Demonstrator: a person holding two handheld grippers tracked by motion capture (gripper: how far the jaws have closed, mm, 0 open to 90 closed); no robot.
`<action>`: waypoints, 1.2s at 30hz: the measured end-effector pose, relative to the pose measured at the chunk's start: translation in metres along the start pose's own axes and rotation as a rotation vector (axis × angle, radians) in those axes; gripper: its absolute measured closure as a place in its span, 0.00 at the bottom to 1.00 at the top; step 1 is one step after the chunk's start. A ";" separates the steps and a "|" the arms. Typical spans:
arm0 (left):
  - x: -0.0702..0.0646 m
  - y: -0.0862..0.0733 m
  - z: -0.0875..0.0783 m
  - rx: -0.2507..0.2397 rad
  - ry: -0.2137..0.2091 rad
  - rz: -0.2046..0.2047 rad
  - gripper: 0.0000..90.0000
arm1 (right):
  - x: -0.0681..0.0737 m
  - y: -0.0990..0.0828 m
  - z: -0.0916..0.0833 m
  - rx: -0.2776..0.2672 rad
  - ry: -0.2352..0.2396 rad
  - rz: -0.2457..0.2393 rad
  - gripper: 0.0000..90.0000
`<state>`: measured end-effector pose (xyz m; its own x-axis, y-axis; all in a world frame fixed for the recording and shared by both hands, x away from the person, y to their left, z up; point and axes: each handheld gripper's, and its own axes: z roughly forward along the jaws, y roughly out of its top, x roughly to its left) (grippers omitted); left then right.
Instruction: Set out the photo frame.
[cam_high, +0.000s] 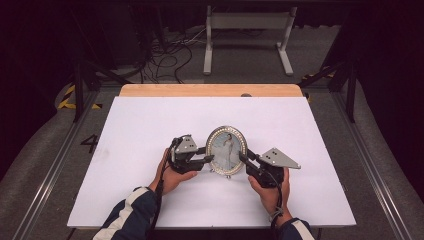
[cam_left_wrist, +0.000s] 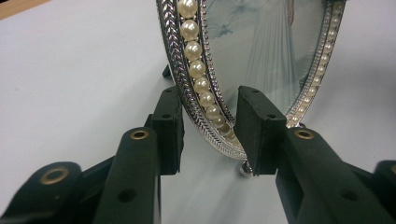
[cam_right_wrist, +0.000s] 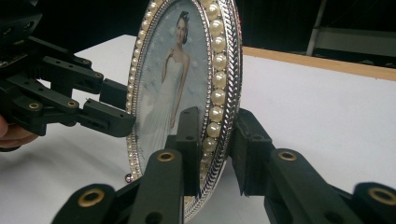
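High view: I have the oval picture frame (cam_high: 226, 151) standing upright on the white tabletop (cam_high: 150, 125), toward its near middle, with one gripper at each side edge. At left, my left gripper (cam_high: 208, 159) reaches in from the frame's left. In the left gripper view its fingers (cam_left_wrist: 168, 130) straddle the lower pearl rim; I see a gap at the left one, and I cannot tell whether the other touches the glass, so I read this as a loose straddle, not a firm pinch. At right, my right gripper (cam_high: 243, 157) meets the frame's right edge. In the right gripper view its fingers (cam_right_wrist: 189, 140) sit one on the front and one behind the rim, seemingly pinching it.

Progress, as I judge it: the frame is up and steadied from the right. Settling it on its own small feet (cam_left_wrist: 243, 169) and letting go remain.

Surroundings: a wooden strip (cam_high: 210, 90) along the far tabletop edge, a white stand (cam_high: 247, 37) and cables (cam_high: 165, 57) on the floor beyond. Nothing on the tabletop stands in the way.
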<state>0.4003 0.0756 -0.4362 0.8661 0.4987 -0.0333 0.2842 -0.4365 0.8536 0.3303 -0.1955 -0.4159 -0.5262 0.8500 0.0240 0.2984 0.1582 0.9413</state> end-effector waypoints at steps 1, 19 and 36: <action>0.000 0.000 0.000 0.000 0.000 0.000 0.62 | 0.000 0.000 0.000 0.000 0.000 0.000 0.81; 0.003 0.004 -0.004 -0.041 0.010 0.004 0.73 | -0.002 -0.001 -0.013 -0.013 -0.010 -0.021 0.91; -0.002 0.000 -0.010 -0.019 0.035 0.035 0.73 | -0.005 0.000 -0.007 -0.005 0.009 -0.019 0.91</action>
<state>0.3950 0.0819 -0.4310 0.8604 0.5094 0.0142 0.2463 -0.4400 0.8636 0.3278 -0.2035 -0.4135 -0.5385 0.8426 0.0091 0.2844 0.1716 0.9432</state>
